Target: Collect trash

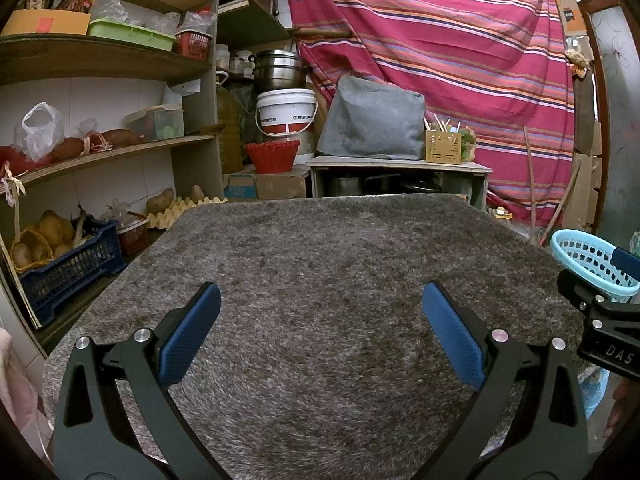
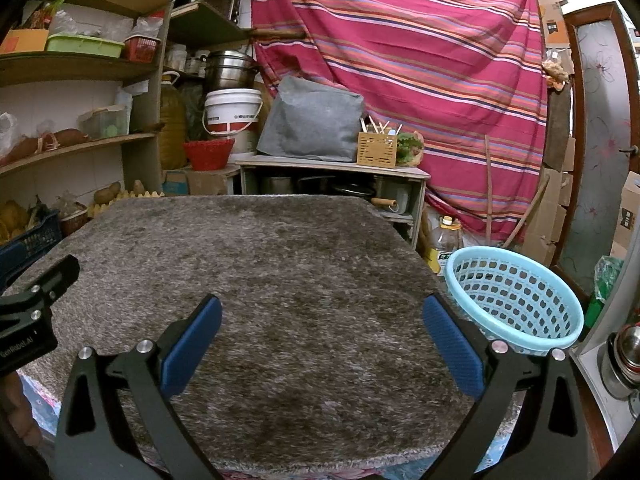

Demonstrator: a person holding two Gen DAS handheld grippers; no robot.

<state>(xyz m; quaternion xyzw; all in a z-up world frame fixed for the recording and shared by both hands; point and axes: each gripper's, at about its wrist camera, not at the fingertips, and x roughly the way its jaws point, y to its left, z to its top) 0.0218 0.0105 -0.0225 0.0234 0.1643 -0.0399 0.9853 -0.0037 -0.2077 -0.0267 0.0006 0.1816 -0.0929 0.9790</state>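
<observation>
A light blue perforated basket (image 2: 516, 300) stands at the right edge of the table covered with a grey shaggy mat (image 2: 256, 280); it also shows in the left wrist view (image 1: 592, 264). My left gripper (image 1: 320, 300) is open and empty above the mat (image 1: 320, 260). My right gripper (image 2: 320, 308) is open and empty above the mat, just left of the basket. The right gripper's body shows at the left wrist view's right edge (image 1: 604, 316). The left gripper's body shows at the right wrist view's left edge (image 2: 32, 308). No trash item shows on the mat.
Wooden shelves (image 1: 100, 152) with boxes, bags and a blue crate (image 1: 68, 272) of potatoes stand on the left. A low cabinet (image 1: 400, 168) with a grey cover, a white bucket (image 1: 286, 112) and a striped red cloth (image 1: 440, 60) lie behind the table. An oil bottle (image 2: 442, 240) stands on the floor.
</observation>
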